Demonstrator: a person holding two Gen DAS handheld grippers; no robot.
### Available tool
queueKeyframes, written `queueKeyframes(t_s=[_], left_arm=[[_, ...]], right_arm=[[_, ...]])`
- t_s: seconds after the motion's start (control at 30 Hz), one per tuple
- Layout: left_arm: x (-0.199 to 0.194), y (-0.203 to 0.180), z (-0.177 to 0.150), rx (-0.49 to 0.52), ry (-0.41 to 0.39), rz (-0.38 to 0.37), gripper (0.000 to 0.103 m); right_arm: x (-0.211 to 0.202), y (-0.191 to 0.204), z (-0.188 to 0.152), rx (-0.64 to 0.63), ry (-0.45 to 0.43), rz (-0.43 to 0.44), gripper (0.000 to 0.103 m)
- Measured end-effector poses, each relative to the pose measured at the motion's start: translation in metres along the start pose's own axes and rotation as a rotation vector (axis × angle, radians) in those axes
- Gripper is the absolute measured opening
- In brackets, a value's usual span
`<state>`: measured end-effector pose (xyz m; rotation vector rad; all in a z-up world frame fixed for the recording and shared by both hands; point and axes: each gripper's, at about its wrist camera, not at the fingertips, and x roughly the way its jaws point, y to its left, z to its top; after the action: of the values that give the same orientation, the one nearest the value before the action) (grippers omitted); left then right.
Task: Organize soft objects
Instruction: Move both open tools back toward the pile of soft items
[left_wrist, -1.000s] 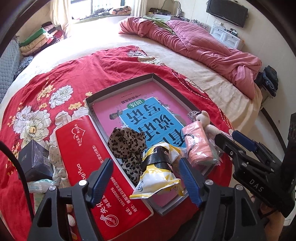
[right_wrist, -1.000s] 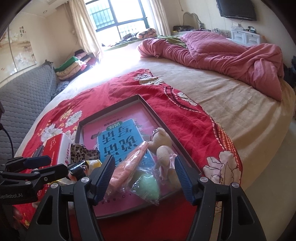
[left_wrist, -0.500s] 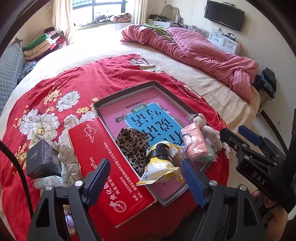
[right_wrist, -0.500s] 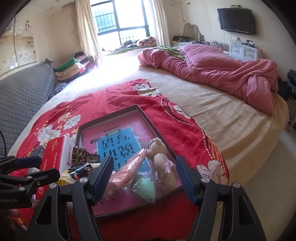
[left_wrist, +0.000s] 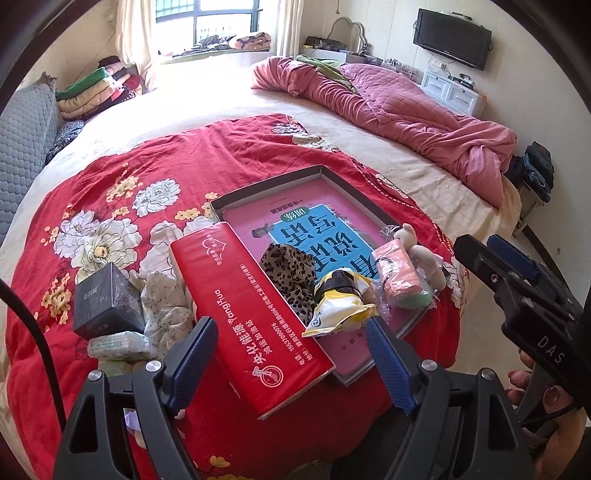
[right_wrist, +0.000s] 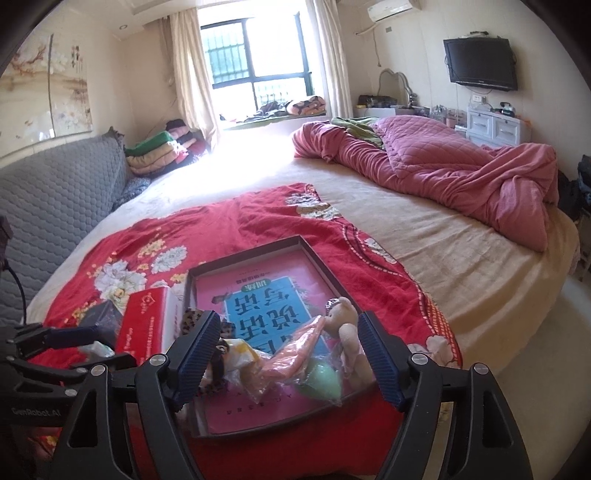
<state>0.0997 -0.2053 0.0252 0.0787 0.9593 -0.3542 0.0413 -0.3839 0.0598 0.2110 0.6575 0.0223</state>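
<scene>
A shallow dark tray (left_wrist: 354, 186) (right_wrist: 258, 248) with a pink and blue book lining lies on the red floral blanket. In it sit a leopard-print cloth (left_wrist: 291, 269), a yellow and black soft toy (left_wrist: 340, 306) (right_wrist: 232, 354), a bagged pink and green item (left_wrist: 400, 277) (right_wrist: 295, 354) and a small beige teddy (left_wrist: 417, 251) (right_wrist: 343, 325). My left gripper (left_wrist: 291, 354) is open and empty, above the tray's near edge. My right gripper (right_wrist: 286, 354) is open and empty, just short of the bagged item and teddy.
A red tissue pack (left_wrist: 247, 314) (right_wrist: 147, 321) lies left of the tray. A black box (left_wrist: 107, 302), a pale floral cloth (left_wrist: 166, 310) and a wipes packet (left_wrist: 118, 347) lie further left. A pink quilt (right_wrist: 443, 173) is heaped at the bed's far right.
Both grippers have drawn back and up from the tray, so more of the bed and room shows. The objects in the tray have not moved.
</scene>
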Motion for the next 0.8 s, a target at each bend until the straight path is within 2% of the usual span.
queueKeyframes(t_s=[0.8], left_arm=[[-0.039, 0.040, -0.029, -0.046, -0.027, 0.024, 0.082]], right_arm=[[-0.029, 0.078, -0.005, -0.206, 0.003, 0.009, 0.079]])
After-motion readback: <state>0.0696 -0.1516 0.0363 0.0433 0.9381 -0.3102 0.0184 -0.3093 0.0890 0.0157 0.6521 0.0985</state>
